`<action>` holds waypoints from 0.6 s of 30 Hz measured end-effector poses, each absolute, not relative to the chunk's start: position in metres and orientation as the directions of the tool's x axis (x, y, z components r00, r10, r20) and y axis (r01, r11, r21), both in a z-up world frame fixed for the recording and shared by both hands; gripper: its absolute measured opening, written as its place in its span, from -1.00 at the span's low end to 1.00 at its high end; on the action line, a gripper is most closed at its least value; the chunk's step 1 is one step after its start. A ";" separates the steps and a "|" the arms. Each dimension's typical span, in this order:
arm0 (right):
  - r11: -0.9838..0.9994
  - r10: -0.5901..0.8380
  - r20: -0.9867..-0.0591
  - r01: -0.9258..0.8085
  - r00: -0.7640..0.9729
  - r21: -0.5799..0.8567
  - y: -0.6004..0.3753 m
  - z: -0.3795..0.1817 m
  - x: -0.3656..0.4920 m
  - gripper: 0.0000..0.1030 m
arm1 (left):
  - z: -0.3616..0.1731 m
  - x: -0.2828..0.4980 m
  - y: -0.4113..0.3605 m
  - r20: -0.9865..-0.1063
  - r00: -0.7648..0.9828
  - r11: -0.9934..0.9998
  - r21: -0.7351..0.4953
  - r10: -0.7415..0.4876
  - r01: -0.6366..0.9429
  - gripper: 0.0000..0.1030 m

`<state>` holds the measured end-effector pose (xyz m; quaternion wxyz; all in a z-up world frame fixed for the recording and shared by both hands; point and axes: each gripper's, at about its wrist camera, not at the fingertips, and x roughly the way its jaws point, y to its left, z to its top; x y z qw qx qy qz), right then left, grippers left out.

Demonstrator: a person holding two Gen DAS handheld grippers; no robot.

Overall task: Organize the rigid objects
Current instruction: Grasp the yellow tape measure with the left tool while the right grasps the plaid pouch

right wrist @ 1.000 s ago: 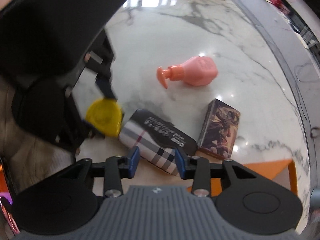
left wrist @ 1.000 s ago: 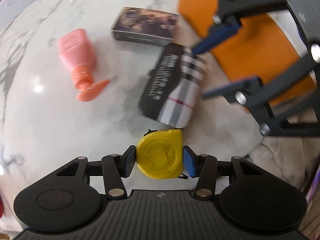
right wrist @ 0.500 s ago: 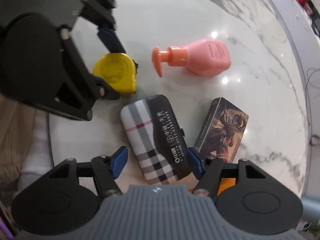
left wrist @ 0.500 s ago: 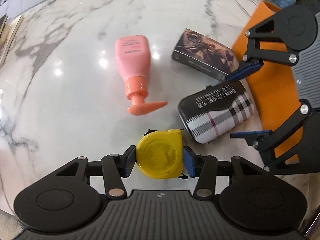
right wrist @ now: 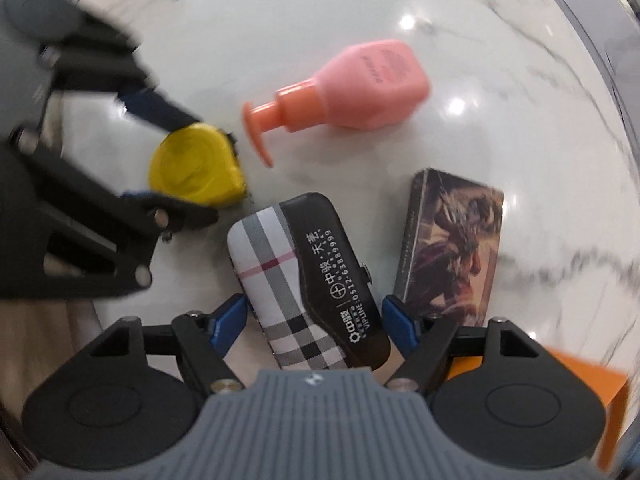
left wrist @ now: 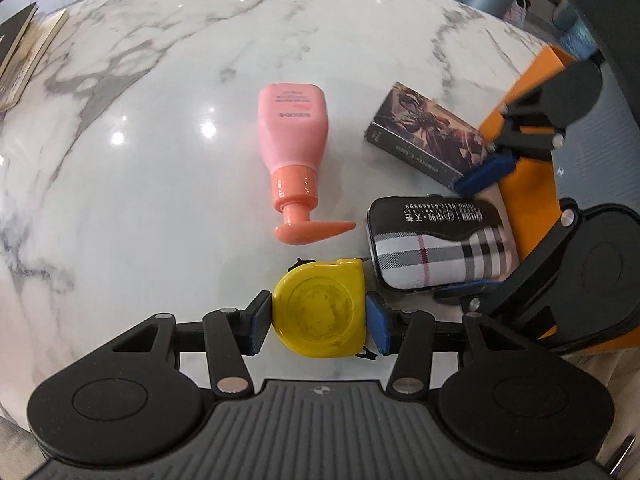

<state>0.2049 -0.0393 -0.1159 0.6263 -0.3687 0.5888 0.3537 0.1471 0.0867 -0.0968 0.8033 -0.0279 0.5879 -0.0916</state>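
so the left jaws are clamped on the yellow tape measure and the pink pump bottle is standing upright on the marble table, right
Not quite. The left gripper does have its jaws clamped on the round yellow tape measure, but the pink plastic pump bottle is lying on its side on the white marble table, not upright. The left wrist view shows this, pump nozzle pointing toward the camera.

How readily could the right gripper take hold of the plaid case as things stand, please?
Probably easily: the right gripper is open with a finger on each side of the plaid case, and nothing lies between them.
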 end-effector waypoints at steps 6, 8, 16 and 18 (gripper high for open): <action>0.599 0.004 -0.999 -0.800 0.036 -0.026 -0.038 -0.113 0.202 0.29 | -0.093 0.148 0.089 -0.938 0.296 0.982 -0.162 -0.183 0.092 0.10; 0.582 0.012 -0.999 -0.813 0.050 -0.033 -0.037 -0.111 0.197 0.26 | -0.092 0.147 0.090 -0.937 0.297 0.982 -0.165 -0.184 0.088 0.10; 0.546 0.020 -0.997 -0.836 0.078 -0.055 -0.037 -0.118 0.196 0.44 | -0.095 0.147 0.089 -0.936 0.298 0.982 -0.171 -0.188 0.082 0.10; 0.564 0.002 -0.998 -0.824 0.067 -0.054 -0.036 -0.124 0.199 0.44 | -0.095 0.147 0.089 -0.935 0.299 0.982 -0.173 -0.189 0.081 0.10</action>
